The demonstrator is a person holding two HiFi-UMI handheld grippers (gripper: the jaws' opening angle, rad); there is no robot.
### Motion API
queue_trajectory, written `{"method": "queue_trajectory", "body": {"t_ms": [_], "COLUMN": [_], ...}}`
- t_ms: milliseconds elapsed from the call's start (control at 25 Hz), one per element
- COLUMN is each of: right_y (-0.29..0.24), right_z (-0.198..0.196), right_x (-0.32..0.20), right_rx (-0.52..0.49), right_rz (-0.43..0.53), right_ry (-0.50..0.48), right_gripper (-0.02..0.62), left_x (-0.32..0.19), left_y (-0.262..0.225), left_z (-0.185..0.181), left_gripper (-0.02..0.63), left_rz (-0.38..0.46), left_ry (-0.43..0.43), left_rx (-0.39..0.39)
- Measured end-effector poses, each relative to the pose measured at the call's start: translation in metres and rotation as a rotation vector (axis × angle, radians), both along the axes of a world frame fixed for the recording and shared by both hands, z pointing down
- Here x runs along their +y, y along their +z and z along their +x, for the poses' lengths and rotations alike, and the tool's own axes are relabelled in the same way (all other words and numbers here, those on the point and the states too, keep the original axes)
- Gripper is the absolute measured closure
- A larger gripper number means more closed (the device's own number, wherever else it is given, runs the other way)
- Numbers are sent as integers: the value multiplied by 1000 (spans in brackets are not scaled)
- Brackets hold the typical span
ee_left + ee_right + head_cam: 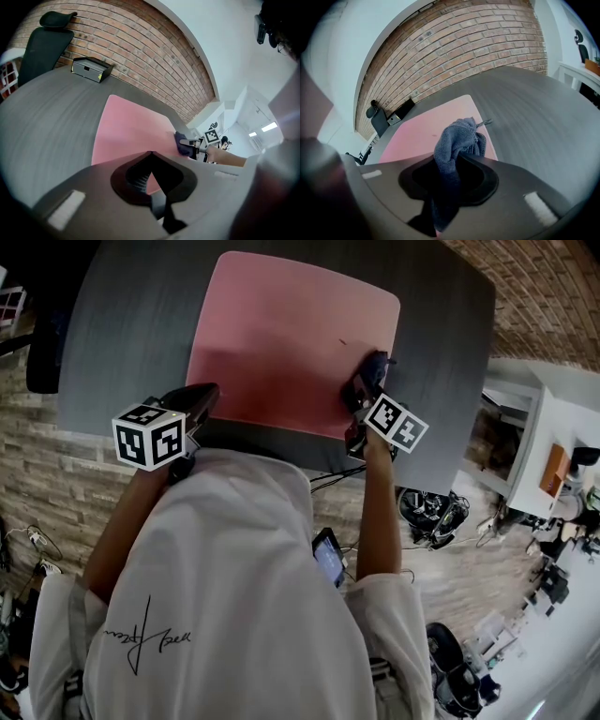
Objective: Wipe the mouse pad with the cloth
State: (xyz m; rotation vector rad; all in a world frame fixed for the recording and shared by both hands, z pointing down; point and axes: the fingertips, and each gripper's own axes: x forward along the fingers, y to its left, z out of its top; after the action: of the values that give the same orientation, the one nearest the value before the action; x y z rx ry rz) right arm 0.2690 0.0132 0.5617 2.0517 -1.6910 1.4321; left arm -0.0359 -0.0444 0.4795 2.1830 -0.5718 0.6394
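A pink mouse pad lies on the dark grey table. My right gripper is shut on a dark blue-grey cloth and rests it on the pad's near right corner. In the right gripper view the cloth bunches up between the jaws of that gripper, over the pad. My left gripper is shut and holds nothing, sitting at the pad's near left corner. In the left gripper view its tips meet above the pad, with the cloth far right.
A black box and a black office chair stand at the table's far side by the brick wall. A small thin metal object lies at the pad's right edge. White shelving is right of the table.
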Motion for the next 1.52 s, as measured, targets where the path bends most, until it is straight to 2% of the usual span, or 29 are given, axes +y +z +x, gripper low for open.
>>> {"method": "queue_trajectory", "body": {"t_ms": [360, 840, 1160, 1520], "right_y": [0, 0, -2, -3], "right_z": [-17, -43, -56, -70], "right_x": [13, 16, 16, 21], "right_rx": [-10, -78, -179, -167], "right_rz": [3, 23, 64, 63], "right_ry": [-4, -15, -32, -103], "right_gripper": [495, 495, 495, 497], "left_x": [1, 3, 1, -1], "left_y": [0, 0, 0, -3], "left_z": [2, 4, 5, 11], "left_gripper": [594, 595, 594, 595], "left_rz": [0, -4, -2, 14], "left_ry": [7, 10, 6, 7], "left_rx": [7, 12, 12, 11]}}
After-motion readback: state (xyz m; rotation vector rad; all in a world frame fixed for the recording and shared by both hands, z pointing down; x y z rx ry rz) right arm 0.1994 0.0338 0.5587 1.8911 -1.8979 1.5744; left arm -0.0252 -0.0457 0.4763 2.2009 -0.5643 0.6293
